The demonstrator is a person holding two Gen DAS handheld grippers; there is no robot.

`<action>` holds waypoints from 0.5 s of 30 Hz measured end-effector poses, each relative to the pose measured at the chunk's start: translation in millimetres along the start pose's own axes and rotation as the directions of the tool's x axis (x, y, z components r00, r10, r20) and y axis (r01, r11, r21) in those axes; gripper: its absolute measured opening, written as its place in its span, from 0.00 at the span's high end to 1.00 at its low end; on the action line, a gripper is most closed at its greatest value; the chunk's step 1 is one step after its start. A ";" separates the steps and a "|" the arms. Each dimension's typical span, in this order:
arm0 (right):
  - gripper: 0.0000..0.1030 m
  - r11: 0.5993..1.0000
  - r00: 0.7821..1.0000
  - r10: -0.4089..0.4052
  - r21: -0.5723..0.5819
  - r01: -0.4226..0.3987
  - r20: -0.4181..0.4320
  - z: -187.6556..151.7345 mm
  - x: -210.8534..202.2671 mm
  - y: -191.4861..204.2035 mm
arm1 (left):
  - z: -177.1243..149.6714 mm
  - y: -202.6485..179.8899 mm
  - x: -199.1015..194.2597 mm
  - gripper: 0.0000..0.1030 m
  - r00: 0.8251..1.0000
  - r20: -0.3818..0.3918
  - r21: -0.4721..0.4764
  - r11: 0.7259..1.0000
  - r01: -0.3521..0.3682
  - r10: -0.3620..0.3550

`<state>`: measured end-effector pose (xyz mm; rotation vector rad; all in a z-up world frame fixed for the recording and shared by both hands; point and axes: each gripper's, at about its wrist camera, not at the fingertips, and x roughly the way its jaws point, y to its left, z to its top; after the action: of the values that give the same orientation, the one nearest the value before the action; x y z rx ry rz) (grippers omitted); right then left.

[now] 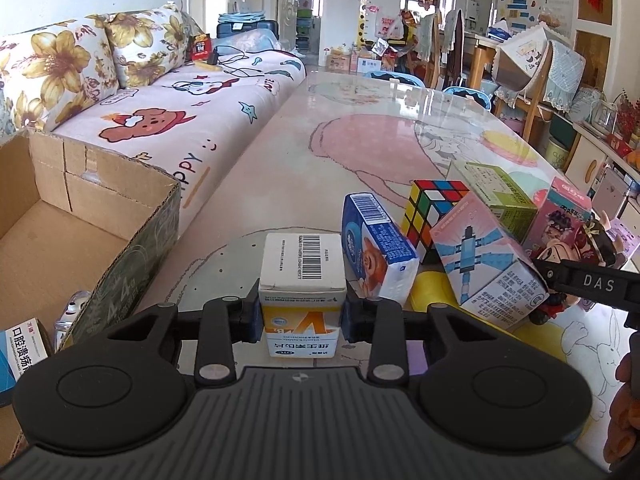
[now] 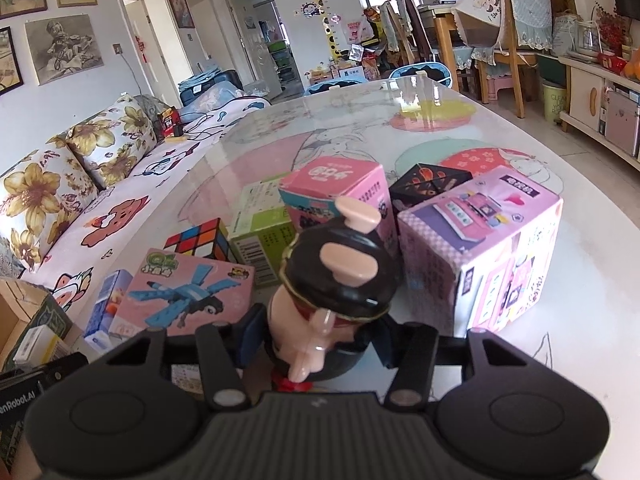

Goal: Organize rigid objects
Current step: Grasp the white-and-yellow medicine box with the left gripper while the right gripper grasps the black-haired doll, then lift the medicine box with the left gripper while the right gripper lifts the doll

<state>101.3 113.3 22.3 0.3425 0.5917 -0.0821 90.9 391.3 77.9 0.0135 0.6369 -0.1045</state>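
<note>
1. Fingers of the left gripper (image 1: 303, 314) are clamping a white and orange vitamin box (image 1: 303, 280) from both sides, barcode face turned up, and the box is sitting just above the patterned table (image 1: 256, 176)
2. Cardboard is showing to the left of that box: an open cardboard carton (image 1: 80, 216) is standing at the table's edge beside the sofa (image 1: 168, 120), and a blue and white medicine box (image 1: 20, 352) is lying at its near corner
3. Right of the held box, a blue tissue pack (image 1: 376, 248) is leaning close beside it, with a Rubik's cube (image 1: 432, 208) behind and a pink dragonfly brick-kit box (image 1: 484, 260) tilting against a green carton (image 1: 496, 192)
4. The right gripper (image 2: 312, 340) is pinching a pig figurine (image 2: 332, 292) in a black hat between its two pads, the figure lying tipped with its snout toward the camera
5. In the right wrist view the figurine is hanging in front of the clutter on the table: a pink snack carton (image 2: 340, 196) directly behind it, a large pink toy box (image 2: 484, 252) to its right, and a black patterned box (image 2: 428, 184) between those two at the back
6. In the same view, the dragonfly box is lying left of the figurine, with the cube and the green carton behind it
</note>
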 end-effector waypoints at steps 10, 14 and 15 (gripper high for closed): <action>0.48 0.997 0.999 0.003 -0.077 0.000 0.043 -1.5 -13.0 8.8 | -0.3 -1.0 -3.7 0.60 1.000 0.022 -0.019 1.000 0.013 -0.013; 0.48 0.997 0.999 0.003 -0.082 0.002 0.050 -2.1 -17.9 10.5 | 0.3 -2.9 -4.8 0.60 0.999 0.030 -0.026 0.999 0.022 -0.021; 0.48 0.996 0.999 0.003 -0.085 0.001 0.052 -2.4 -19.5 11.3 | 0.1 -4.4 -5.8 0.60 0.999 0.034 -0.026 0.999 0.023 -0.022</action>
<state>85.8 124.4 34.6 0.2571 0.5413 -0.0646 85.9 387.5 81.5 -0.0214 0.6048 -0.1178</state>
